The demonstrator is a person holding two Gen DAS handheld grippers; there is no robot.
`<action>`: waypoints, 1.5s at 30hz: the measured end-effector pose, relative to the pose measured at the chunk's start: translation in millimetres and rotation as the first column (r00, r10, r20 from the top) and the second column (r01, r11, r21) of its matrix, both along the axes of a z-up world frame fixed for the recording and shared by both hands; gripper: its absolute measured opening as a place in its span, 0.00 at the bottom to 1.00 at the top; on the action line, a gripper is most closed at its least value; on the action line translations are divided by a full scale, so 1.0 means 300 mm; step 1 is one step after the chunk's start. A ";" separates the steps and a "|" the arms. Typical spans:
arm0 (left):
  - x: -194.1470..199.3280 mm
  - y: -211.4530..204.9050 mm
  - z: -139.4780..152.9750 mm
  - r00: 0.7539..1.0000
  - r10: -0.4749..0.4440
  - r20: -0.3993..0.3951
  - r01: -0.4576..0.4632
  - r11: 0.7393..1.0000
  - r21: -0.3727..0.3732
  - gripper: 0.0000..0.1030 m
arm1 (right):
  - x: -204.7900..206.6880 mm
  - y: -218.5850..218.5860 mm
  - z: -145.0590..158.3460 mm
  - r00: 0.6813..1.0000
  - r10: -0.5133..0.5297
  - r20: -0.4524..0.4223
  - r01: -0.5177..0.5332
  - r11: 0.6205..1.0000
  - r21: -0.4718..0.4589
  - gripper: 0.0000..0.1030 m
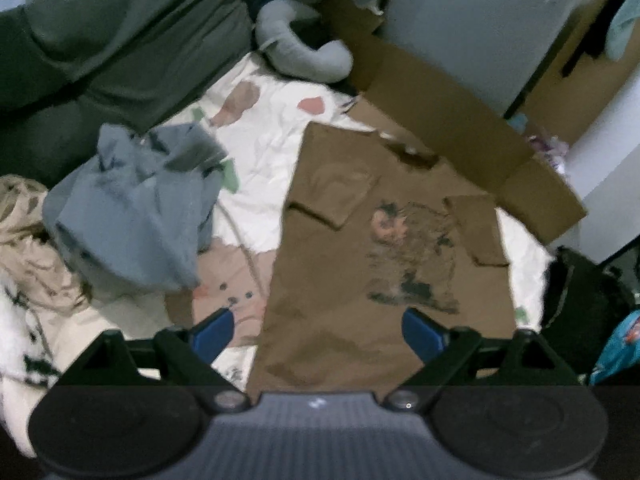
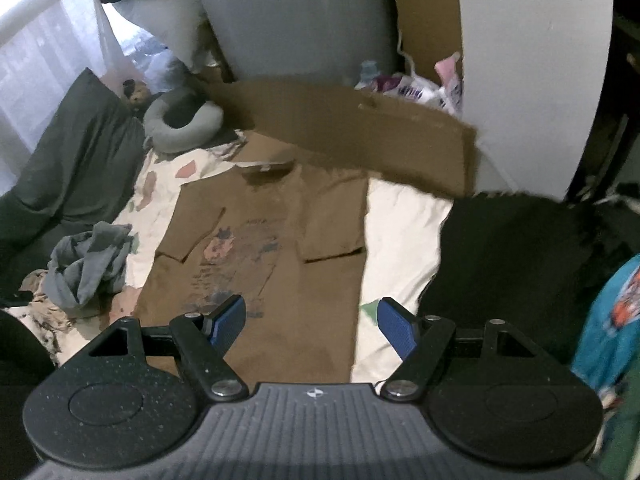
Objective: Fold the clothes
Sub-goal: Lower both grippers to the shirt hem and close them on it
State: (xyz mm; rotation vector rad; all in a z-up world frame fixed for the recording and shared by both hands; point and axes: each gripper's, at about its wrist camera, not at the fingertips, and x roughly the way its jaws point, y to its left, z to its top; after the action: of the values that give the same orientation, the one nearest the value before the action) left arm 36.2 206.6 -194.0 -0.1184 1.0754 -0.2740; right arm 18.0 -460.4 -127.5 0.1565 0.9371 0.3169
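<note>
A brown t-shirt [image 1: 340, 264] with a printed graphic lies flat on a white patterned sheet [image 1: 264, 148], both sleeves folded inward over its chest. It also shows in the right wrist view [image 2: 272, 256]. My left gripper [image 1: 318, 330] is open and empty, hovering above the shirt's lower hem. My right gripper [image 2: 310, 326] is open and empty above the shirt's lower right edge. A crumpled blue-grey garment [image 1: 132, 204] lies left of the shirt and also shows in the right wrist view [image 2: 90, 266].
A flattened cardboard box [image 1: 448, 120] lies beyond the shirt's collar. A grey neck pillow [image 1: 300, 48] and a dark green cushion [image 1: 120, 36] sit at the back left. A black garment [image 2: 512, 264] and a teal one [image 2: 608, 320] lie to the right. A beige patterned garment [image 1: 28, 236] lies at the left.
</note>
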 end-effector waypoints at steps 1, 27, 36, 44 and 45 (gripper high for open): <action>-0.009 0.009 -0.020 1.000 0.004 -0.001 -0.004 1.000 -0.004 0.87 | -0.009 0.003 -0.035 1.000 -0.005 -0.008 0.005 1.000 0.004 0.75; -0.069 0.055 -0.528 0.978 0.008 -0.208 0.001 0.999 0.044 0.60 | -0.161 -0.035 -0.705 0.970 -0.075 -0.229 0.091 0.994 0.063 0.41; -0.071 0.012 -0.692 0.963 -0.045 -0.267 0.073 0.993 0.094 0.39 | -0.158 0.031 -0.902 0.942 -0.026 -0.335 0.031 0.999 0.009 0.27; -0.053 0.027 -0.775 0.958 -0.043 -0.284 0.093 0.982 0.166 0.37 | -0.150 0.104 -1.009 0.917 0.032 -0.399 -0.057 0.997 -0.052 0.27; -0.051 0.030 -0.780 0.958 -0.041 -0.283 0.095 0.980 0.178 0.37 | -0.149 0.106 -1.015 0.915 0.028 -0.402 -0.058 0.996 -0.062 0.27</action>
State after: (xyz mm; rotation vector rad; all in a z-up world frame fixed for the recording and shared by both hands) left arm 21.0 215.5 -428.0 0.0536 1.3824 -0.2192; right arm -26.6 -428.5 -432.1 0.1364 1.3598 0.2959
